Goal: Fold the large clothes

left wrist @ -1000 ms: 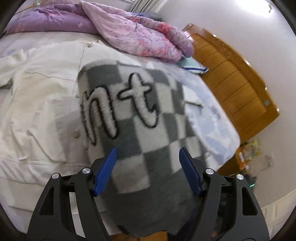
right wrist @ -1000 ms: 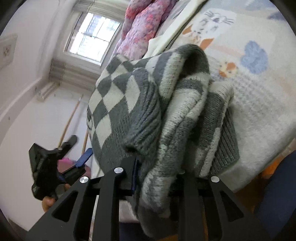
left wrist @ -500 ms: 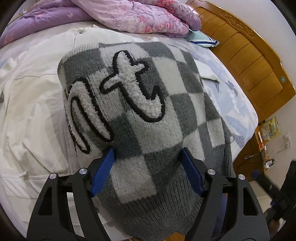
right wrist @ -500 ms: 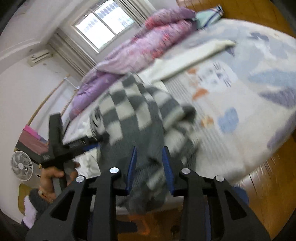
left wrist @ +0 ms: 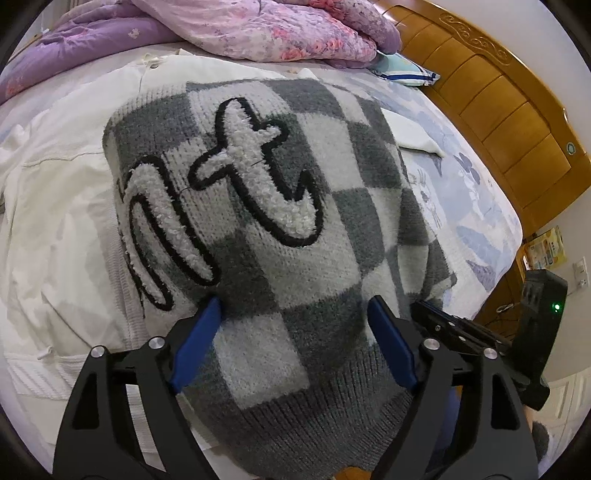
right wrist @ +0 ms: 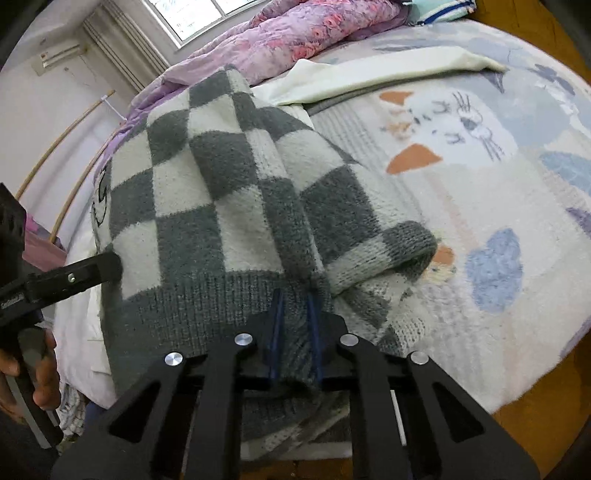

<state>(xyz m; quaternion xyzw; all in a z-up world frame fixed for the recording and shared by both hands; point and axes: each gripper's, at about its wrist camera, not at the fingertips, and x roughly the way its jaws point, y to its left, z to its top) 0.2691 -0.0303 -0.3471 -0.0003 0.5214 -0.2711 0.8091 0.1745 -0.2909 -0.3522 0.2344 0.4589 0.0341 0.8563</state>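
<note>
Sweater [left wrist: 280,229] lies folded on the bed [right wrist: 498,206]; my right gripper [right wrist: 295,314] pinches its hem. Left gripper [left wrist: 295,332] gapes wide, holding nothing (just straddling), so next I'd release and smooth.

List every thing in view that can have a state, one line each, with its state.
checkered sweater: folded over, lying on the bed, ribbed hem toward the grippers.
left gripper: open, fingers straddling the sweater.
right gripper: shut on the sweater's hem.
white garment: spread out flat under the sweater.
purple quilt: bunched up at the far end of the bed.
</note>
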